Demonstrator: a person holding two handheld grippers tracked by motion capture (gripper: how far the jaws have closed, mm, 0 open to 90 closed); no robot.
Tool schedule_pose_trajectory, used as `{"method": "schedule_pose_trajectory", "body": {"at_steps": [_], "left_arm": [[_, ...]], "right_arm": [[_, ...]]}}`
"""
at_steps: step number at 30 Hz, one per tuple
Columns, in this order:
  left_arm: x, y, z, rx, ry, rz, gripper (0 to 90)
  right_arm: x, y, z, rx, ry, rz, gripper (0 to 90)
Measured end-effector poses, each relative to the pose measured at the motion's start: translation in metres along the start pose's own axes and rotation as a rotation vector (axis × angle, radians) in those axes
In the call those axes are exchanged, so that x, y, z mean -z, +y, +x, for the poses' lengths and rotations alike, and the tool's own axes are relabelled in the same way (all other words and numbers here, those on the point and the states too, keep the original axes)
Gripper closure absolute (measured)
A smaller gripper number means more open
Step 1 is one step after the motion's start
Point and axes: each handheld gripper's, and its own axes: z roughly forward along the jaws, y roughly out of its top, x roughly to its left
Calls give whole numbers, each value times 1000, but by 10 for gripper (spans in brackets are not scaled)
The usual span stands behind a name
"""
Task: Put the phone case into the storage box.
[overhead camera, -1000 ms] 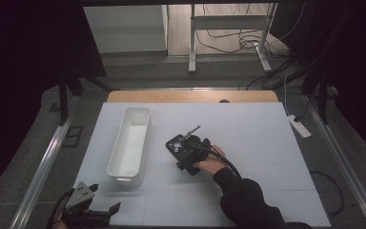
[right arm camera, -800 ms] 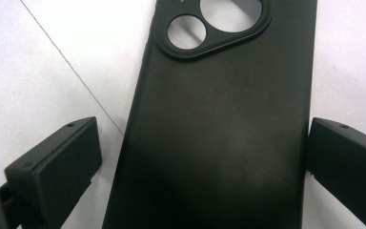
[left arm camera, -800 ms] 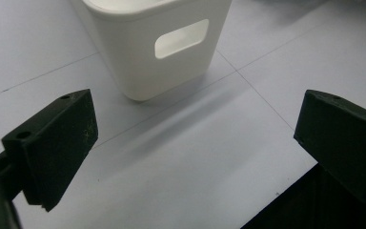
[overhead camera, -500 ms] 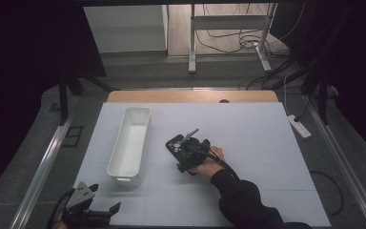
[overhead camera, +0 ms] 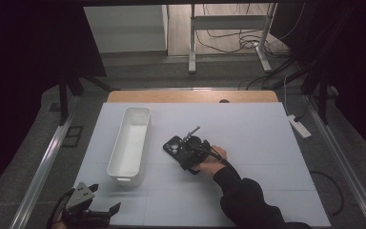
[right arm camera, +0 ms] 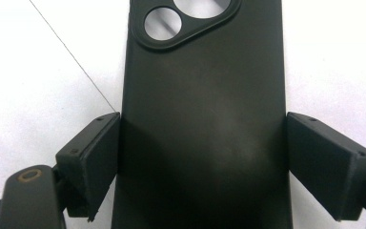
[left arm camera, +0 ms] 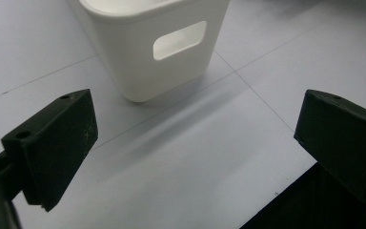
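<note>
A black phone case [overhead camera: 173,144] lies flat on the white table, camera cut-out toward the far left. My right gripper [overhead camera: 183,152] sits over it; in the right gripper view its jaws press against both long edges of the case [right arm camera: 205,109], shut on it. A long white bin [overhead camera: 145,138] stands left of the case. My left gripper [overhead camera: 108,212] rests at the table's near left corner, open and holding nothing. In the left gripper view its jaws frame bare table, with the bin's near end and handle slot [left arm camera: 157,62] ahead.
The white table top [overhead camera: 267,157] has bare room to the right of the case and along the near edge. A wooden strip [overhead camera: 190,97] borders the far edge. A power strip [overhead camera: 298,126] lies on the floor to the right.
The right forearm has shifted slightly to the left; the right gripper stays on the case. The left gripper has not moved.
</note>
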Motion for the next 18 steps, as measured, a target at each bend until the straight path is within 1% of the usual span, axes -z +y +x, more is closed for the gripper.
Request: {"method": "schedule_pose_trajectory", "body": {"at_steps": [10,11,16,18], "left_arm": [[1,0,3,16,-27,-8,7],[1,0,3,17,-30,-7,8],[1,1,3,10,-33,-5,1],[1,1,3,11,-34,-6,0]], "right_arm": [[4,-5,-2,23,-2,-16,156],[5,-5,-2,26,7,-23,157],[15,-9,-2,37,17,-46,156],[19,-11,-2,51,21,-56,156]]}}
